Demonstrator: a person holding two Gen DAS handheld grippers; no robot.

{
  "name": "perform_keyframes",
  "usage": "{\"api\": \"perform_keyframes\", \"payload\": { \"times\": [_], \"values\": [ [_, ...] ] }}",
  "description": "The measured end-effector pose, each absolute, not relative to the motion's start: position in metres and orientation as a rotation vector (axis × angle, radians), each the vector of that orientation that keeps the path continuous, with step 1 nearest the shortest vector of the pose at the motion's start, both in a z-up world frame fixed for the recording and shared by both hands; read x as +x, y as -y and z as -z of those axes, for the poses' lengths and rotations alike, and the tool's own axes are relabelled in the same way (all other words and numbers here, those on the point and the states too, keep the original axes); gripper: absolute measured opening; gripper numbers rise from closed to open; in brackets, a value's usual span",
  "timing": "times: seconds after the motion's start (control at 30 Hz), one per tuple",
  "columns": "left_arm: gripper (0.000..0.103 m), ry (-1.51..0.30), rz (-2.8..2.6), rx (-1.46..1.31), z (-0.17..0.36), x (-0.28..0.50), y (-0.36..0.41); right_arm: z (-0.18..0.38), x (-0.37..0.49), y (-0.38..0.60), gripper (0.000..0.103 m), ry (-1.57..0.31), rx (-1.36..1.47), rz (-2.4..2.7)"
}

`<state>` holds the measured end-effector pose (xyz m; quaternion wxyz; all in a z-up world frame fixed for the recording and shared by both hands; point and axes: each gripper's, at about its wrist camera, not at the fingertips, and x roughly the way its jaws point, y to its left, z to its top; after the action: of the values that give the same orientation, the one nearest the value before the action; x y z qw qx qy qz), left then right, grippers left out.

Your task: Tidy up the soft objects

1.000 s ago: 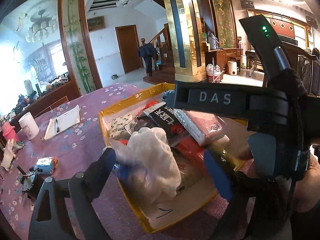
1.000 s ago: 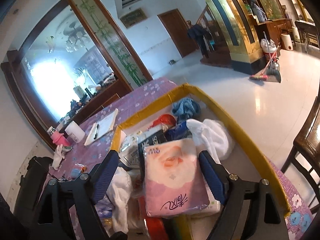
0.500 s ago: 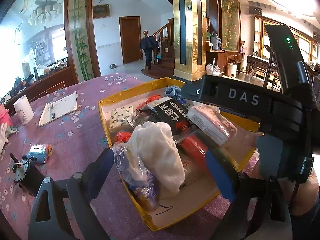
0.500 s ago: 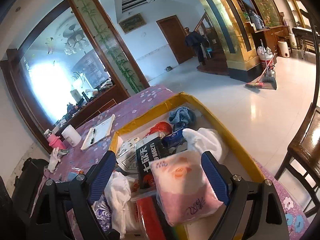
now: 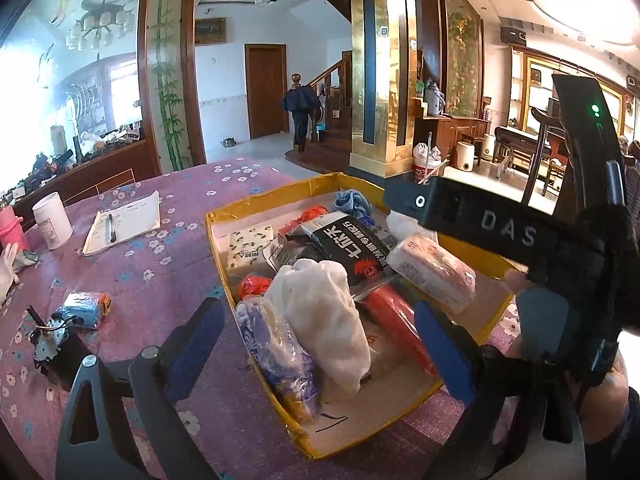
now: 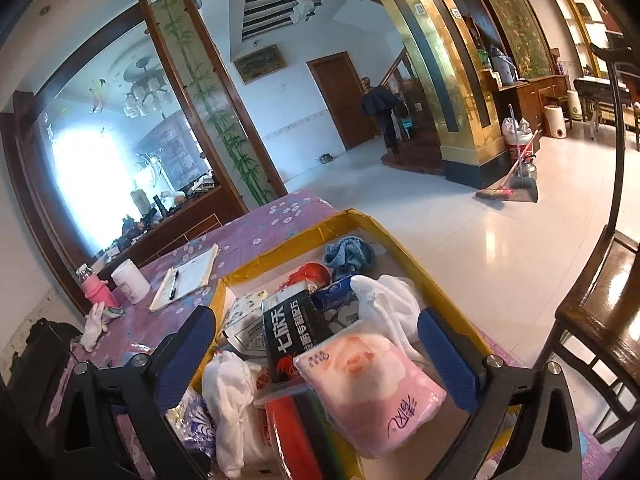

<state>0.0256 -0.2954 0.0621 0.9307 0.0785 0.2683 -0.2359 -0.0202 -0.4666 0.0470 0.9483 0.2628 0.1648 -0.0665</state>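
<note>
A yellow-rimmed cardboard box (image 5: pixel 218 240) on the purple flowered table holds several soft items: a white cloth bundle (image 5: pixel 324 312), a blue-white plastic pack (image 5: pixel 280 356), a pink tissue pack (image 5: pixel 432 276), a black packet (image 5: pixel 352 248), a red roll (image 5: pixel 396 328) and a blue towel (image 5: pixel 352 202). My left gripper (image 5: pixel 320 344) is open above the white cloth, empty. My right gripper (image 6: pixel 316 356) is open above the box; the pink tissue pack (image 6: pixel 372 384) lies in the box below it, with the white cloth (image 6: pixel 230 396) at the left. The box rim (image 6: pixel 404 248) shows too.
On the table left of the box lie a notebook with a pen (image 5: pixel 124 222), a white cup (image 5: pixel 52 220), a pink bottle (image 5: pixel 10 228), a small blue pack (image 5: pixel 82 310) and a black-and-metal device (image 5: pixel 50 340). A wooden chair (image 6: pixel 592 320) stands to the right.
Both grippers have pulled back and up from the box. The pink tissue pack, earlier between the right fingers, now lies loose in the box. The left gripper has drawn away from the white cloth.
</note>
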Motion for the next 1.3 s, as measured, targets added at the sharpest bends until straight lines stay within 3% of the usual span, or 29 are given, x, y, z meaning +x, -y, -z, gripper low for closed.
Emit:
{"api": "perform_keyframes", "payload": {
  "times": [1.3],
  "values": [
    [0.099,-0.512,0.44,0.08,-0.085,0.002,0.26,-0.084,-0.134,0.458,0.102,-0.219,0.468,0.227]
  ]
}}
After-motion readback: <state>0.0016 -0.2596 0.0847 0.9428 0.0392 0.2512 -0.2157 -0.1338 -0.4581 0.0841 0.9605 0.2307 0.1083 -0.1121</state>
